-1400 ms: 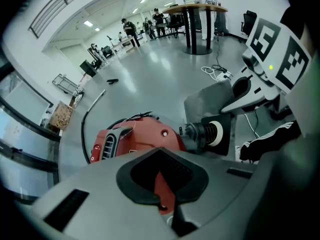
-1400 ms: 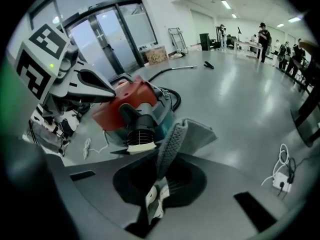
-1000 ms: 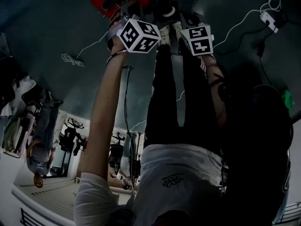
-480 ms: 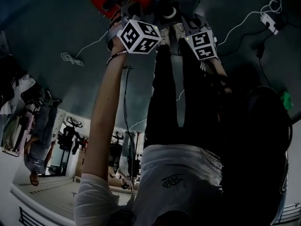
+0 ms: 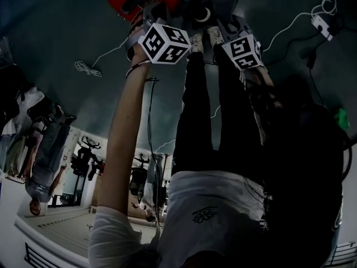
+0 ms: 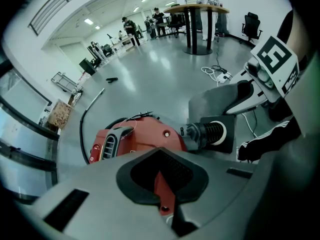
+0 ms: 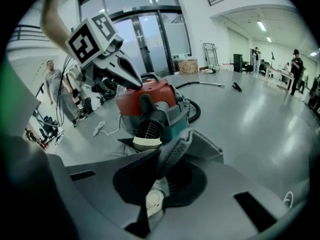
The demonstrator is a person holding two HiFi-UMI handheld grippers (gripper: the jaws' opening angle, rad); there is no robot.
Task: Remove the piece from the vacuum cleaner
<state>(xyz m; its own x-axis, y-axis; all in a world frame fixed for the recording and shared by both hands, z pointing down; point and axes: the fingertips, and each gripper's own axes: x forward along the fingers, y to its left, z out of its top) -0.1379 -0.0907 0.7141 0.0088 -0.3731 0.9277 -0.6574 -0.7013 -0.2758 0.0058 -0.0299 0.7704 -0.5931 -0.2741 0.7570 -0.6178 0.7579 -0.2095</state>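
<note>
**Grey bag gripped at the vacuum's mouth, pull line set**

Both tongs are clamped. In the right gripper view the right tongs (image 7: pixel 159 176) are closed on a fold of the floppy grey fabric bag (image 7: pixel 200 144) at lower centre of the frame. The bag runs up-frame to a black ribbed collar with a pale rim (image 7: pixel 148 126), which sits against the red and teal canister vacuum cleaner (image 7: pixel 150 96) on the glossy grey floor (image 7: pixel 260 109). The collar's long axis points from the vacuum down-frame towards these tongs, so the pull should probably follow that line, away from the body. In the left gripper view the left tongs (image 6: pixel 161 171) pinch a thin red plastic strip (image 6: pixel 164 196) just in front of the red shell, apparently bracing it. The right tongs are nearer the piece
</note>
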